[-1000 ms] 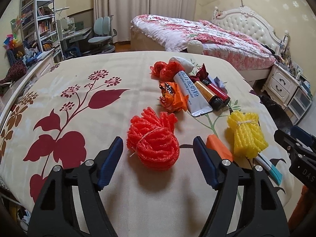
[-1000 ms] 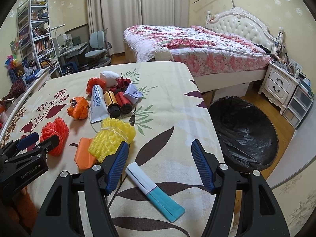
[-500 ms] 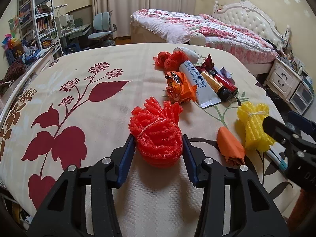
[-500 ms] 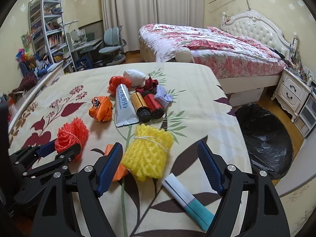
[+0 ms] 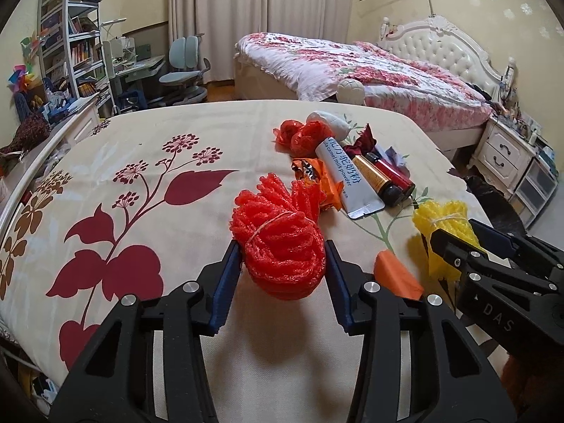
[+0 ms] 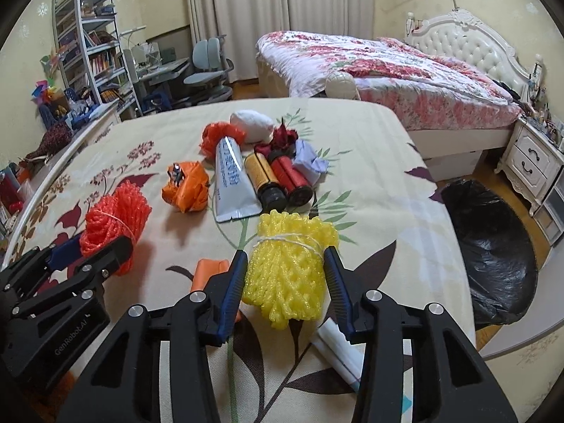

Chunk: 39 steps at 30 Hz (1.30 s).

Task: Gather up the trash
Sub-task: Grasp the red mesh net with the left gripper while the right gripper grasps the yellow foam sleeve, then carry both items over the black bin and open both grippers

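A cream bedspread printed with dark red leaves (image 5: 148, 162) covers the bed that carries the litter. Beyond the right fingers, down on the floor, gapes a black plastic bin bag (image 6: 493, 246). The red foam-net bundle tied with white string (image 5: 278, 243) sits squeezed between the left gripper (image 5: 283, 264) fingers (image 5: 229, 268), its long axis running away from them, frayed end pointing outward. The yellow foam-net bundle tied with string (image 6: 289, 268) lies between the right gripper (image 6: 283, 282) fingers (image 6: 232, 282), which are closing and already touch both its sides; its long axis also points straight ahead. Farther past the fingertips lie a white sachet with blue print (image 6: 232, 183), two small bottles, gold and red (image 6: 278, 176), and a crumpled orange wrapper (image 6: 185, 190).
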Available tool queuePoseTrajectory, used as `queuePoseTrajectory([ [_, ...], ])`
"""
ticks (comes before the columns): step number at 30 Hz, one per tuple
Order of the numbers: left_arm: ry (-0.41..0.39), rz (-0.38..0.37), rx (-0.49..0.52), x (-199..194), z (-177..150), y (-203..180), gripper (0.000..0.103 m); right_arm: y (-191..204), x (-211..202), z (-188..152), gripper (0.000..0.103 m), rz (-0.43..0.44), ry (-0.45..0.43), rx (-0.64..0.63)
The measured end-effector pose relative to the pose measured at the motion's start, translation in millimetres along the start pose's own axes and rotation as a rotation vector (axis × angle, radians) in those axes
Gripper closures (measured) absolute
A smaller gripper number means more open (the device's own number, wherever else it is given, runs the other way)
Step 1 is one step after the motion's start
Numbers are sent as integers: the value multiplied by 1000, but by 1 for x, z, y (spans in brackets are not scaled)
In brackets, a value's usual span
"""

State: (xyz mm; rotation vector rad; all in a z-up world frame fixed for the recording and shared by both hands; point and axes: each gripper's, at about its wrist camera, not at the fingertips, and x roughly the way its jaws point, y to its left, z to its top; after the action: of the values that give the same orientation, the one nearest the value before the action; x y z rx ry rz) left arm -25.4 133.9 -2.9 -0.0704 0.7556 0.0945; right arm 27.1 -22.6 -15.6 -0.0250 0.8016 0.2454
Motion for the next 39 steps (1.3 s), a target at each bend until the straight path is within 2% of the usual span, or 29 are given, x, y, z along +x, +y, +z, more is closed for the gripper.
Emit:
queuePoseTrajectory([
  [5,-38,-36,22,-9,9,-19,58,-24,-22,7,58,-19,-62,35],
  [11,-64,-109,67,-10,22,-59,58,-79,-38,12,58,-130,-111,90],
  [22,-60,-239,166,26,49,-160,58,-173,-34,14,58,-298,-135,177],
  [27,-54,-257,221,49,59,-205,58,-206,-20,15,58,-344,-131,219],
  [33,-31,-259,284,76,59,-245,58,-236,-4,13,58,-360,-121,288],
  [39,-9,-266,316,89,59,-268,58,-253,4,15,58,-407,-125,313],
])
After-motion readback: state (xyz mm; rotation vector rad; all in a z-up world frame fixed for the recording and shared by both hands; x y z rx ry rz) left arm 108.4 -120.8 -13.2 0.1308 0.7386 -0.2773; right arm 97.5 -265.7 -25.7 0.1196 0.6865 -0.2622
